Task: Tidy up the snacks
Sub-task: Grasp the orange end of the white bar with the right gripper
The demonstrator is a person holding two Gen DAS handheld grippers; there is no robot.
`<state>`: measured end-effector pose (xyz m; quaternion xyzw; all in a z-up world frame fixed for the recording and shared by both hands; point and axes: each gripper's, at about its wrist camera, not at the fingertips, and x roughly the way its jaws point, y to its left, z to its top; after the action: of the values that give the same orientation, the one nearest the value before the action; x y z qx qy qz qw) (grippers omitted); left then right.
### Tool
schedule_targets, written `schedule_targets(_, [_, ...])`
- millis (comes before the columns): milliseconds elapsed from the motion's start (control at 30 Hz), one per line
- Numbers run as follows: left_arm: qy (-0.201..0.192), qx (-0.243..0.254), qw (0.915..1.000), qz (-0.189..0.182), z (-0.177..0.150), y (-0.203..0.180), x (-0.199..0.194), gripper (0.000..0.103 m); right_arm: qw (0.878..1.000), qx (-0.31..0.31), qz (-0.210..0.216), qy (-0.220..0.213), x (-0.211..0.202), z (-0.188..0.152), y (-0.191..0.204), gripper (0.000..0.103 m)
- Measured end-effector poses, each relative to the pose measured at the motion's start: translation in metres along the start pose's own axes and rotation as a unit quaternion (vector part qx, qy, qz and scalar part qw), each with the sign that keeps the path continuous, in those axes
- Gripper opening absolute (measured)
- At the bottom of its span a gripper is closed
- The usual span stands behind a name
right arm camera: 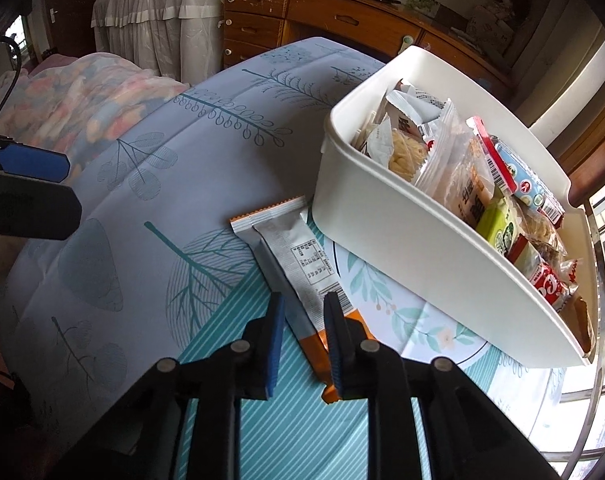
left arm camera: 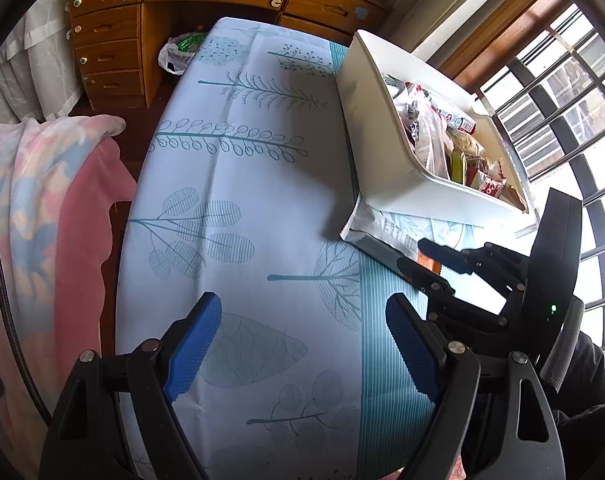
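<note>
Half the silver packet (right arm camera: 290, 256) hides behind right gripper (right arm camera: 302, 344) fingers (right arm camera: 273, 344)

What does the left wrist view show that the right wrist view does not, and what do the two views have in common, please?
Only the left wrist view shows the whole right gripper from the side, its fingers closed around the grey snack packet, and a plastic bag on the floor by the desk.

Only the right wrist view shows the packet's full length, its orange end between the fingers, plus the patterned plate under the bin.

Both show the white bin full of snacks, the leaf-print tablecloth, the wooden desk, and the open left gripper.
</note>
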<state>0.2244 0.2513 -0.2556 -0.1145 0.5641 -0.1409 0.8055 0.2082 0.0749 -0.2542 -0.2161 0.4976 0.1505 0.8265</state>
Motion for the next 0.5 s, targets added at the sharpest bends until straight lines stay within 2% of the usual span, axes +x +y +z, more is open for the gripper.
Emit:
schedule_targets(133, [-0.001, -0.001, 1.0, 0.002, -0.007, -0.002, -0.001, 0.083, 1.0, 0.002, -0.001, -0.005, 0.001, -0.002, -0.005, 0.047])
schedule_targets(167, [0.0, -0.002, 1.0, 0.002, -0.009, -0.003, -0.001, 0.083, 1.0, 0.003, 0.006, -0.006, 0.002, -0.002, -0.006, 0.049])
schedule_targets(367, [0.01, -0.008, 0.9999, 0.004, -0.02, -0.005, 0.005, 0.083, 1.0, -0.008, -0.002, -0.006, 0.016, -0.004, -0.009, 0.049])
schedule_targets(500, [0.008, -0.012, 0.9999, 0.005, -0.025, -0.006, 0.006, 0.083, 1.0, 0.006, 0.012, -0.005, 0.021, -0.004, -0.015, 0.05])
